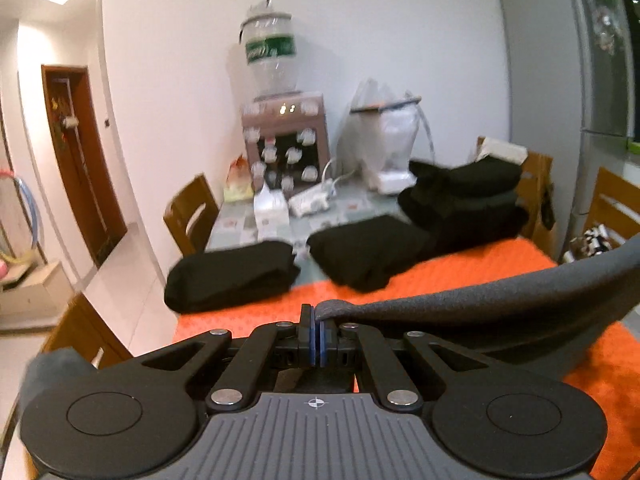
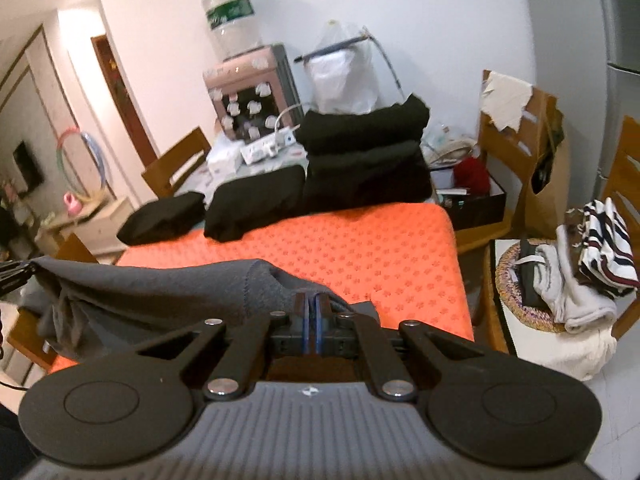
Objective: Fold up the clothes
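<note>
Left wrist view shows your left gripper [image 1: 316,320] with its fingers [image 1: 307,322] squeezed together on one edge of the grey cloth [image 1: 500,312]. The cloth runs off to the right of the fingers and hangs in the air above the orange mat [image 1: 460,276] on the desk.

Right wrist view shows your right gripper [image 2: 311,304] pinching the other end of the same grey cloth [image 2: 160,292]. Its fingers [image 2: 301,308] are closed tight on a bunched fold. From there the cloth stretches away to the left of the fingers, towards your other hand.

So you hold the cloth at two spots, and it sags in a soft curve between them.

I think this cloth is light and floppy. It has a bumpy knit, so it should not slip out easily. It will not break. It will droop and bunch up wherever you do not hold it, so keep it gently stretched between both hands.

The best places to hold look like the corners or the edge, not the middle. On the right side you seem to have a thick bunch, not one clean corner, so the fold may come out crooked.

Beyond the fingers, black folded clothes [image 1: 372,256] lie at the far edge of the mat.
</note>
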Action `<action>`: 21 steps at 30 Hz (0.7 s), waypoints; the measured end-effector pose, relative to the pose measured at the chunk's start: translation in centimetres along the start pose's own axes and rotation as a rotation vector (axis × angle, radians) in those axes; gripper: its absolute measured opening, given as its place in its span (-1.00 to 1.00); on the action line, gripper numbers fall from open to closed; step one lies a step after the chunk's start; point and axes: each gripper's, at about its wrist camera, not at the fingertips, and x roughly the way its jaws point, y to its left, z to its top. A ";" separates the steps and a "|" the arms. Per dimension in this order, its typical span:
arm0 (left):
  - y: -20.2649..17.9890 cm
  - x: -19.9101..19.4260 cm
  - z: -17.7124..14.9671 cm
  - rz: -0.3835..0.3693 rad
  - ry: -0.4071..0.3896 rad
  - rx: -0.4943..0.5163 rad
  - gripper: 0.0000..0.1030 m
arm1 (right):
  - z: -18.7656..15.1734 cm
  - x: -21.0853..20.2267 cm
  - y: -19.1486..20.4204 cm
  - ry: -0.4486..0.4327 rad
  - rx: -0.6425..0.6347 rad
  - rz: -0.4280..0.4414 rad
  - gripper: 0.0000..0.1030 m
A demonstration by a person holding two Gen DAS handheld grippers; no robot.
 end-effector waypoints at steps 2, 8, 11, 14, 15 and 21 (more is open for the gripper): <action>0.2 -2.0 1.1 -0.009 -0.009 0.018 -0.92 | -0.2 -2.3 0.6 -0.008 0.012 0.006 -0.93; 1.4 -4.3 5.2 -0.048 -0.027 -0.011 -0.92 | 0.7 -8.3 3.3 -0.083 0.046 -0.013 -0.93; 1.7 -2.1 6.8 -0.069 -0.061 -0.022 -0.92 | 1.9 -7.9 3.6 -0.114 0.052 -0.034 -0.93; 1.0 2.6 7.2 -0.083 -0.057 0.001 -0.92 | 3.5 -4.6 3.0 -0.126 0.029 -0.075 -0.94; 0.7 4.7 7.1 -0.086 -0.044 0.014 -0.91 | 3.9 -3.3 2.7 -0.129 0.022 -0.089 -0.94; -1.5 16.2 5.3 -0.071 0.048 0.070 -0.91 | 6.5 7.3 -1.4 -0.106 -0.020 -0.188 -0.98</action>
